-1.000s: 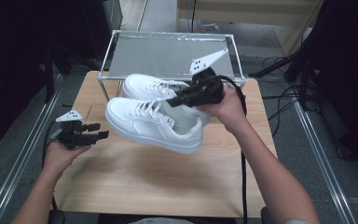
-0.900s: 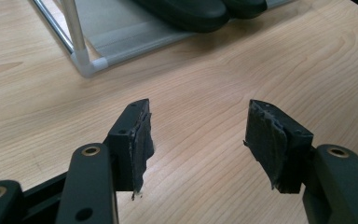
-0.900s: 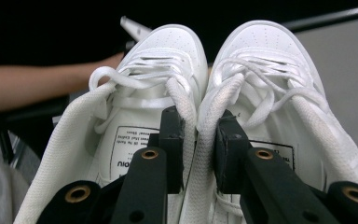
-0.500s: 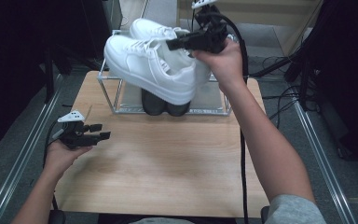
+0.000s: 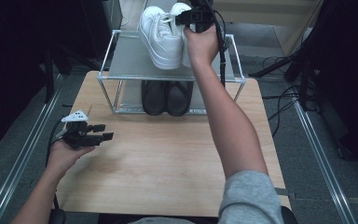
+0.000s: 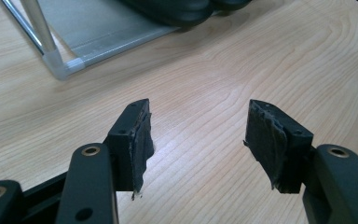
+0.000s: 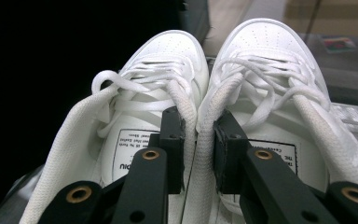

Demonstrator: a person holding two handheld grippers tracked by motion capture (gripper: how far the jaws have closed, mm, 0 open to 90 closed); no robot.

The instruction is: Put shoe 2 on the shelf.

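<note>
Sneakers [image 5: 164, 35], a white pair, hang together over the top shelf of the rack [image 5: 121, 63], toes pointing away from the person. The right gripper [image 5: 193, 17] has them: in the right gripper view one jaw sits inside each shoe, and the two inner collars [image 7: 198, 140] are clamped side by side between the pads, so the jaws are clenched on the pair. Whether the soles touch the top shelf I cannot tell. Under that shelf, on the rack's lower level, stands a dark pair of shoes [image 5: 167, 97]. The left gripper [image 5: 103, 132] rests low over the table [image 5: 168, 158], in front of the rack's near left corner and well apart from it; its jaws are spread wide with bare wood between the pads [image 6: 137, 140].
</note>
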